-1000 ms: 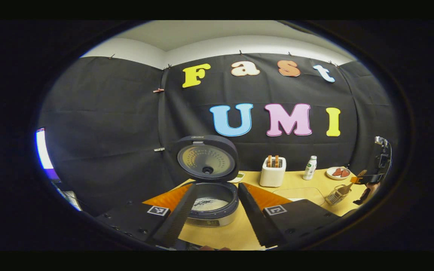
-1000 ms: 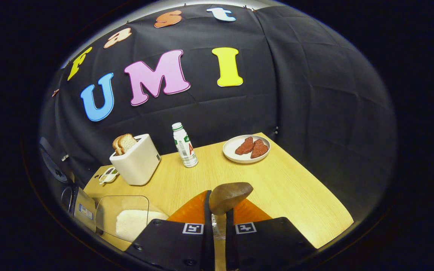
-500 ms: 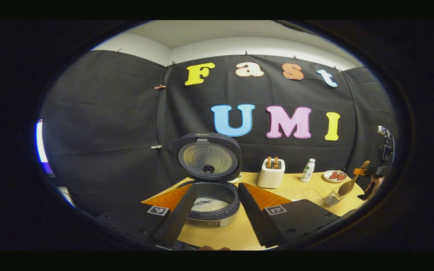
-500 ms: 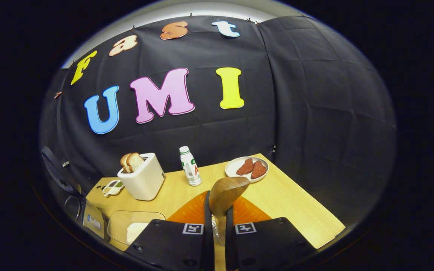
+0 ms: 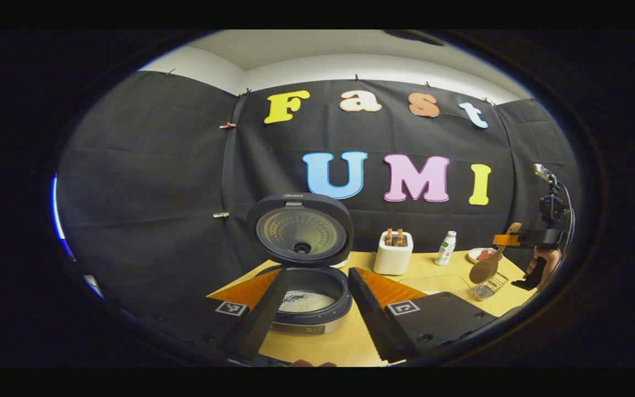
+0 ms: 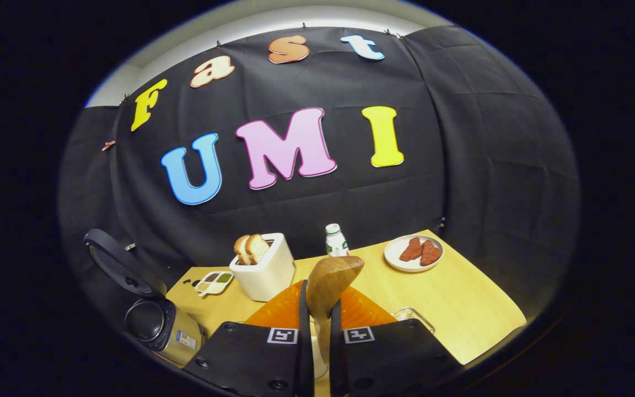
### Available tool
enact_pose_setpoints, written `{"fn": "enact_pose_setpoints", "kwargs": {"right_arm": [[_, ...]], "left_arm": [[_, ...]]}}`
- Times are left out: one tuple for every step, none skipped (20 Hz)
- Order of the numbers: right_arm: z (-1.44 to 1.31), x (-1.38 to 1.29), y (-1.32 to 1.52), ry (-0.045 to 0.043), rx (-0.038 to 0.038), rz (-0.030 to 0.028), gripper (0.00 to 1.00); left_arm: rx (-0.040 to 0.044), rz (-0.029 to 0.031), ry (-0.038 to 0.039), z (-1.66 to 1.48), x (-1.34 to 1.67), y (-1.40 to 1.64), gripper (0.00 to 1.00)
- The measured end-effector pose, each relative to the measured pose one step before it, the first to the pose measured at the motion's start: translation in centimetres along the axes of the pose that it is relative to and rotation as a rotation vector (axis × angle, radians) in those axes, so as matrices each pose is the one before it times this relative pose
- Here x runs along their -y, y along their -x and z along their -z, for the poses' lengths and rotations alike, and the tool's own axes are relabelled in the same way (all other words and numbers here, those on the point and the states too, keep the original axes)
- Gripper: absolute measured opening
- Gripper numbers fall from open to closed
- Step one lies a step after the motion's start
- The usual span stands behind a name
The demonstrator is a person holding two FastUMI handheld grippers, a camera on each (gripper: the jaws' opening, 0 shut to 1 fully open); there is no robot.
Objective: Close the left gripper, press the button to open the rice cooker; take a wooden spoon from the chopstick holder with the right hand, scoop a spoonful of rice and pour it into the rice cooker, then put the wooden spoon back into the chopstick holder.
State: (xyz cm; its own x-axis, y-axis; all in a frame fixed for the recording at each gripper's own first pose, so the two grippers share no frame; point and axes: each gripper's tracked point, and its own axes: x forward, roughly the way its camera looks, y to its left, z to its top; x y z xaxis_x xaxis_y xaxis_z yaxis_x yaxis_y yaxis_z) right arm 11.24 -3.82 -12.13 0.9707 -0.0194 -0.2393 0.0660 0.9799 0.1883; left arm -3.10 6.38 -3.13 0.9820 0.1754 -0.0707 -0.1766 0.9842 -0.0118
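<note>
The rice cooker (image 5: 306,309) stands in front of my left gripper (image 5: 317,274) with its lid (image 5: 300,230) raised and white rice in the pot. That gripper is open, its fingers spread to either side of the cooker without touching it. My right gripper (image 6: 317,307) is shut on the handle of the wooden spoon (image 6: 333,277), whose bowl stands up between the fingers. In the left gripper view the wooden spoon (image 5: 484,269) hangs just above the wire chopstick holder (image 5: 488,286), held by the right gripper (image 5: 521,238). The rice cooker (image 6: 159,325) sits low and to the left in the right gripper view.
On the wooden table (image 6: 461,309) stand a white toaster (image 6: 267,273) with bread, a small bottle (image 6: 336,241), a plate of meat (image 6: 414,253) and a condiment dish (image 6: 214,281). A clear rice container (image 5: 433,282) lies between the cooker and the holder. The holder's rim (image 6: 414,314) shows beside my right fingers.
My right gripper has lifted the wooden spoon up out of the chopstick holder and turned left, bringing the rice cooker into its view. The left gripper has barely moved.
</note>
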Motion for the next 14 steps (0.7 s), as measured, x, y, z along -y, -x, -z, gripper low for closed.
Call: {"fn": "enact_pose_setpoints", "kwargs": {"right_arm": [[0.594,-1.215,-0.326,0.01517,-0.01273,-0.01936,0.15],[0.759,-1.056,-0.361,0.0147,-0.01247,-0.01893,0.15],[0.879,-0.954,-0.335,0.01422,-0.01738,-0.01567,0.15],[1.148,-0.634,-0.348,0.01592,-0.02057,-0.01022,0.15],[1.165,-0.531,-0.389,0.0149,-0.02434,-0.00726,0.15],[1.119,-0.391,-0.337,0.01312,-0.01915,-0.00555,0.16],[1.1,-0.29,-0.28,0.00956,-0.0233,-0.00203,0.15],[1.111,-0.119,-0.366,0.00688,-0.02253,-0.00021,0.15],[1.107,-0.159,-0.311,0.0062,-0.02135,0.00073,0.15],[0.997,-0.012,-0.342,0.00516,-0.02112,0.00135,0.15],[0.868,-0.105,-0.226,0.00616,-0.01576,0.00219,0.16],[0.981,-0.09,-0.352,0.00928,-0.0198,0.00257,0.15],[0.687,-0.029,-0.188,0.00571,-0.0125,0.00302,0.15],[0.556,-0.164,-0.086,0.00044,-0.0121,-0.00102,0.16]], "left_arm": [[0.00416,0.00108,-0.00241,-0.069,-0.135,-0.216,0.77],[0.00076,0.00039,-0.00516,-0.122,-0.178,-0.171,0.77],[0.00035,-0.00134,-0.00552,0.086,-0.234,-0.098,0.77],[0.00356,-0.00176,-0.00517,-0.137,-0.34,-0.09,0.77],[0.0028,-0.00494,-0.00693,-0.053,-0.343,-0.073,0.77],[0.00025,-0.00328,-0.00287,-0.09,-0.326,-0.104,0.77],[-0.00006,-0.00266,-0.0009,0.039,-0.302,-0.093,0.77],[-0.00298,-0.00308,0.00223,0.086,-0.325,-0.114,0.77],[-0.00336,-0.00249,0.00571,0.236,-0.174,-0.126,0.77],[-0.00667,-0.00122,0.00739,0.092,-0.246,-0.165,0.76],[-0.00735,-0.00096,0.005,0.221,-0.244,-0.225,0.77],[-0.00457,-0.00101,0.00334,0.088,-0.276,-0.242,0.77],[-0.0026,-0.00106,0.0031,0.191,-0.122,-0.177,0.77],[-0.00343,0.00044,0.00173,-0.028,-0.192,-0.229,0.77]]}}
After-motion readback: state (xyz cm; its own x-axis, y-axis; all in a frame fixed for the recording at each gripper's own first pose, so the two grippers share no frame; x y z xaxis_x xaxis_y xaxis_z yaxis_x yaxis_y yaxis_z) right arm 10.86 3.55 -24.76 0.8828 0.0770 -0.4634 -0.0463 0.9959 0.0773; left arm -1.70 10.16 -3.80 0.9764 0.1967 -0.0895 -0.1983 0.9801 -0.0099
